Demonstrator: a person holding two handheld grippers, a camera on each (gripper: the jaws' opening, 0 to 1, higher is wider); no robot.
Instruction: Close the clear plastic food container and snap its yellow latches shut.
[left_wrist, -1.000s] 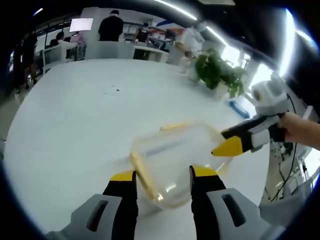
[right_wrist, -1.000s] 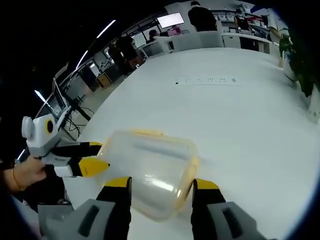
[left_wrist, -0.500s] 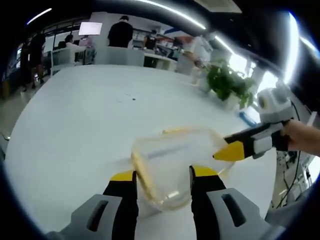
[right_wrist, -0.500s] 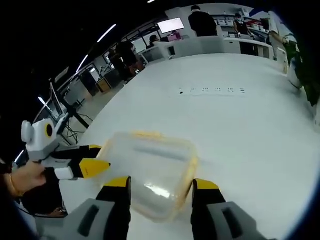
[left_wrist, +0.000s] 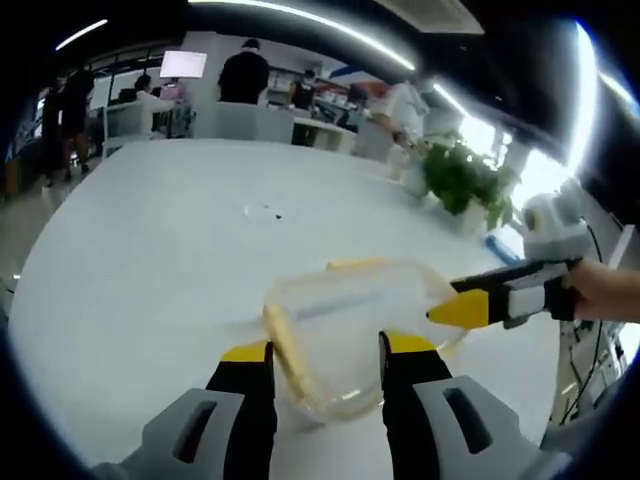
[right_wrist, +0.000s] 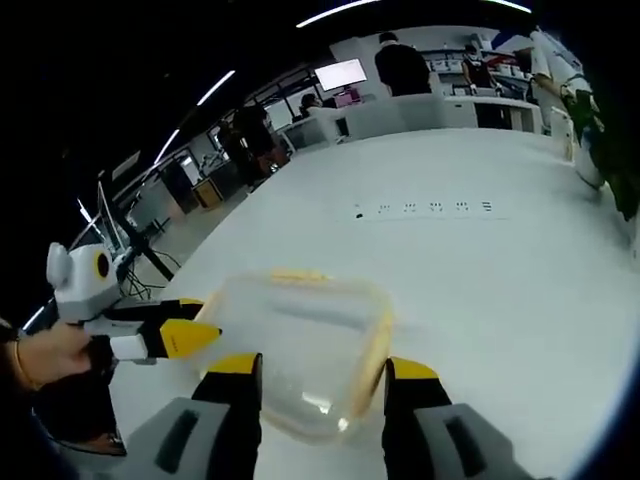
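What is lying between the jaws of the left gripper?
In the left gripper view, the near end of the clear plastic food container, with a yellow latch, lies between the left gripper's jaws.

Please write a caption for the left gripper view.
Both grippers flank the clear container on the white table.

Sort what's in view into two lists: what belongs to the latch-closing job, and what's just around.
Belongs to the job:
clear food container
yellow latches
left gripper
right gripper

Just around:
white table
potted plant
wall screen
people at the back
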